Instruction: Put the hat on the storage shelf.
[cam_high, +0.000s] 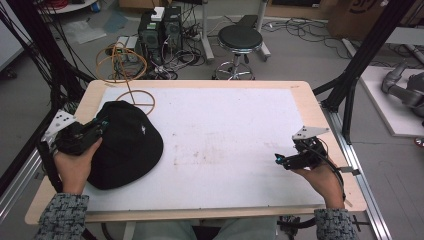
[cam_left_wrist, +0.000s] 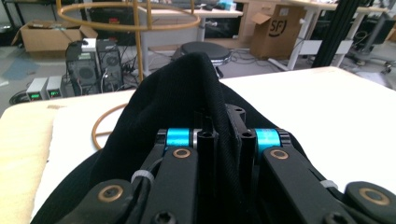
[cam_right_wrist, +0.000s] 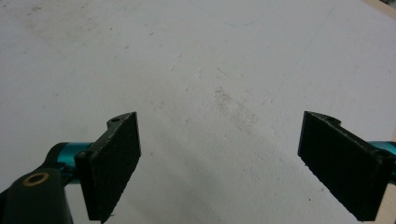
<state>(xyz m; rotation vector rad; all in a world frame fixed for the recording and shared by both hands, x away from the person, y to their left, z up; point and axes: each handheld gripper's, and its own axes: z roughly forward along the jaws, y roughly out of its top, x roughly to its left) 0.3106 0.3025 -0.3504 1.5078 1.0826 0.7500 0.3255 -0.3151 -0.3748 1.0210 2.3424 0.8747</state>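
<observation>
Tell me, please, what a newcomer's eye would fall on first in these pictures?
Most striking is the black hat lying at the left of the white table mat, with the left gripper shut on its brim, the fabric pinched between the jaws in the left gripper view. Behind it a wooden ring stand rises near the table's far left corner. At the right edge, the right gripper waits open over bare mat.
</observation>
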